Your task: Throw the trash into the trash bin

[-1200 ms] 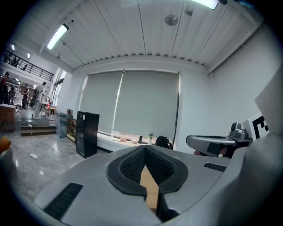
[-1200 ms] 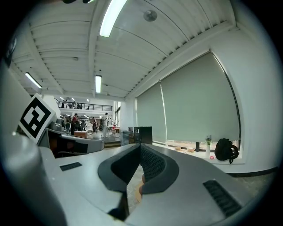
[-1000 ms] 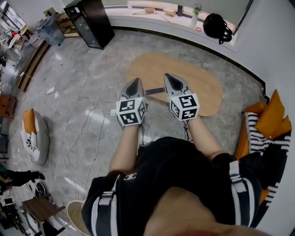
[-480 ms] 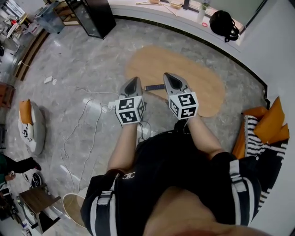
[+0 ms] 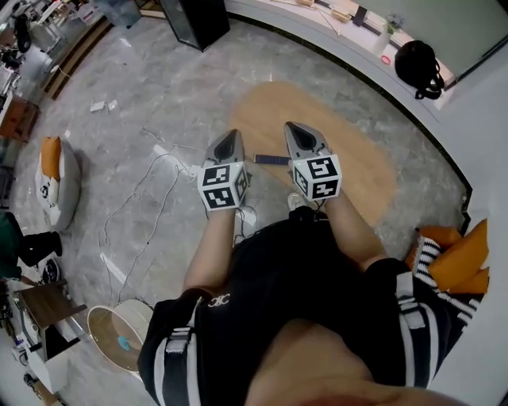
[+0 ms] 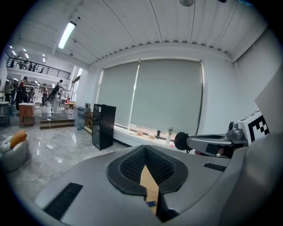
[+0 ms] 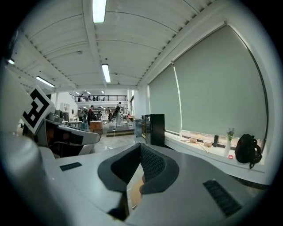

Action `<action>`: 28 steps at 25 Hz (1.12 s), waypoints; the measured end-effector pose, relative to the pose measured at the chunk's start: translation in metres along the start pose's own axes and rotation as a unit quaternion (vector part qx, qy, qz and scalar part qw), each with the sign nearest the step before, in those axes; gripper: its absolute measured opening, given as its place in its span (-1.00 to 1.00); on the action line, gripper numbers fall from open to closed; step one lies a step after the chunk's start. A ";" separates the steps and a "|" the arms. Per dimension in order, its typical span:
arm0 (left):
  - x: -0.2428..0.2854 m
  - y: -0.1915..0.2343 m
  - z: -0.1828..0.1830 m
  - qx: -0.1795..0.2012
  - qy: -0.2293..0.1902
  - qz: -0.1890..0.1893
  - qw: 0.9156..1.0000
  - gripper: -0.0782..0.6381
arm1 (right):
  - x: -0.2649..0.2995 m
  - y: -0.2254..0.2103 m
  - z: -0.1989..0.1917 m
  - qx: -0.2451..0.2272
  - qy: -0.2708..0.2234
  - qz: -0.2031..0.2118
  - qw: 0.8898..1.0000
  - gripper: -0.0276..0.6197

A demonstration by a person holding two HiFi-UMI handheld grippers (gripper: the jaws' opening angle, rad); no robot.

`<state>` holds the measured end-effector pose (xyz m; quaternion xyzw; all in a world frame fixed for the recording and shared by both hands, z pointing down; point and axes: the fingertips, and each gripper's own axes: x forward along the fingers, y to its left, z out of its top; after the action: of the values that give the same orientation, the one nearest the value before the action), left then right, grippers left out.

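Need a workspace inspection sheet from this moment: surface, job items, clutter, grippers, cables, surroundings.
Surface: oval wooden table on a grey stone floor, mostly bare.
Job's things: round open container, likely the bin, on the floor at the person's left, with a small blue item inside; no trash seen in either gripper.
Clutter: flat dark object on the table, kind unclear.
Grippers: left gripper and right gripper both shut, empty, side by side.
Cables: white cables loose on the floor left of the table.
Surroundings: black backpack on the window ledge, black cabinet, beanbag seat, orange cushions.
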<state>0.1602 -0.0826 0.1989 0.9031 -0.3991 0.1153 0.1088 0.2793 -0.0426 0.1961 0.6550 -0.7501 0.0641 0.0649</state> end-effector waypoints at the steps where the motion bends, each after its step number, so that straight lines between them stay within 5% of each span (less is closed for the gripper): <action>1: 0.007 0.000 0.001 -0.003 0.000 0.008 1.000 -0.75 | 0.007 -0.008 0.000 -0.003 0.002 0.008 1.000 -0.88; 14: 0.061 0.018 -0.020 -0.053 0.036 0.110 0.992 -0.75 | 0.095 -0.057 -0.029 -0.032 0.063 0.122 0.990 -0.88; 28: 0.050 0.079 -0.154 -0.149 0.101 0.151 0.972 -0.75 | 0.147 0.011 -0.160 -0.121 0.189 0.238 0.945 -0.88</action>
<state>0.1148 -0.1250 0.3677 0.7895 -0.5307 0.1601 0.2636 0.2508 -0.1555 0.3798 0.4209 -0.8601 0.1093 0.2667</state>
